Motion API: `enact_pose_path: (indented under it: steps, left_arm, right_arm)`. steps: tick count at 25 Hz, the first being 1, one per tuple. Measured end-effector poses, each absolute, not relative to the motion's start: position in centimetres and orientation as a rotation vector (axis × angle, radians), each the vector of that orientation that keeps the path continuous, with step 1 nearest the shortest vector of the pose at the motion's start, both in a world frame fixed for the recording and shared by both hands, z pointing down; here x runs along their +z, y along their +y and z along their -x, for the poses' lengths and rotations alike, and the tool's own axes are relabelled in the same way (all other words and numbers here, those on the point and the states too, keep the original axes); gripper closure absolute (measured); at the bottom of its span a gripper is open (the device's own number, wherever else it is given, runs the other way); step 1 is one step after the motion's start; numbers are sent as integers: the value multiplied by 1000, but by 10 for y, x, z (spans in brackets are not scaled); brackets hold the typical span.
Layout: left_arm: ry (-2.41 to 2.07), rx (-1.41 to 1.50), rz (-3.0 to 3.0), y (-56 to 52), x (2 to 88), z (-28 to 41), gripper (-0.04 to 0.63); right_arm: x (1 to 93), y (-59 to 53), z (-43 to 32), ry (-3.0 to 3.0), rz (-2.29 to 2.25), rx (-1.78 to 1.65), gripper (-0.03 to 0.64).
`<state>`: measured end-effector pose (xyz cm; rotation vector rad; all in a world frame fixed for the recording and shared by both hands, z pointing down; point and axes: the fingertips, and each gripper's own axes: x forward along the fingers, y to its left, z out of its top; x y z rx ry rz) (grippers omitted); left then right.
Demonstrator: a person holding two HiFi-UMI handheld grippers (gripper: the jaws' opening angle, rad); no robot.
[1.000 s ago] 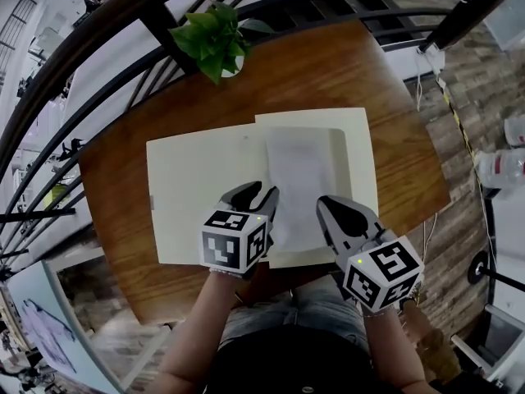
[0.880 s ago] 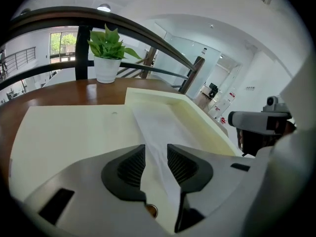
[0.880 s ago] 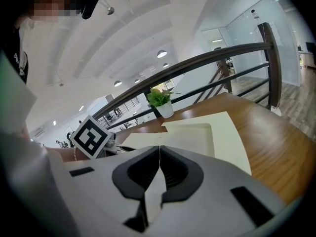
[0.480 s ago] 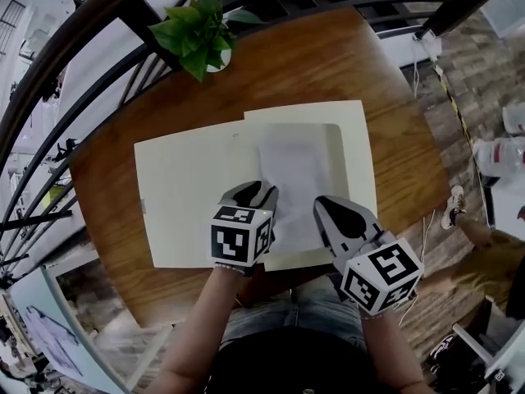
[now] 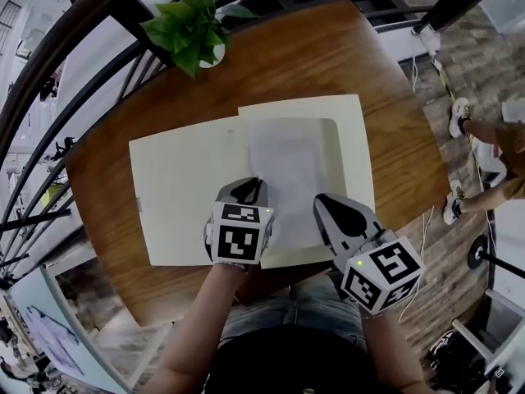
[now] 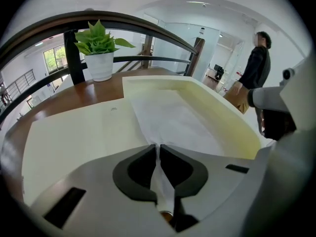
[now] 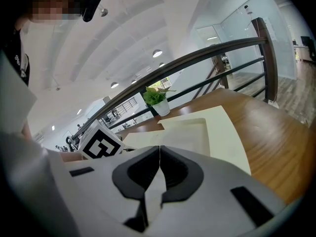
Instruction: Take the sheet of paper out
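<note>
Now that the left gripper (image 6: 158, 148) has just closed its jaws on the near edge of the sheet of paper (image 5: 289, 167) lying in the open folder (image 5: 176, 191), it can likely pull the sheet out, while the right gripper (image 7: 159, 151) sits shut nearby.

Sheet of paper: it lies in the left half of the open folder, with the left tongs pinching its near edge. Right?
Not quite: the head view shows the sheet of paper in the right half of the open folder. The left tongs have just closed and do pinch its near edge.
</note>
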<state>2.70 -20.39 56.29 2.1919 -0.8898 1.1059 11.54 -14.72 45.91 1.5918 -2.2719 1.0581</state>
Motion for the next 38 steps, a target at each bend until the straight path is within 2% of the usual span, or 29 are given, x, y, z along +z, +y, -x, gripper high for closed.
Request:
enact_pose_path:
  steps: [5,19,38]
  left_arm:
    - [-896,1083,-2178,-203,562,-23,574]
    - [-1007,866,-2136,-205,538,1,575]
    - [-1224,673,-2038,-201,519,90,575]
  right_arm:
    - [458,-145,-120,-2269,-1595,1048,589]
    - [454,-146,-112,-2278,-1529,961,591]
    - [445,-159,-39,-2392,-1284,875,591]
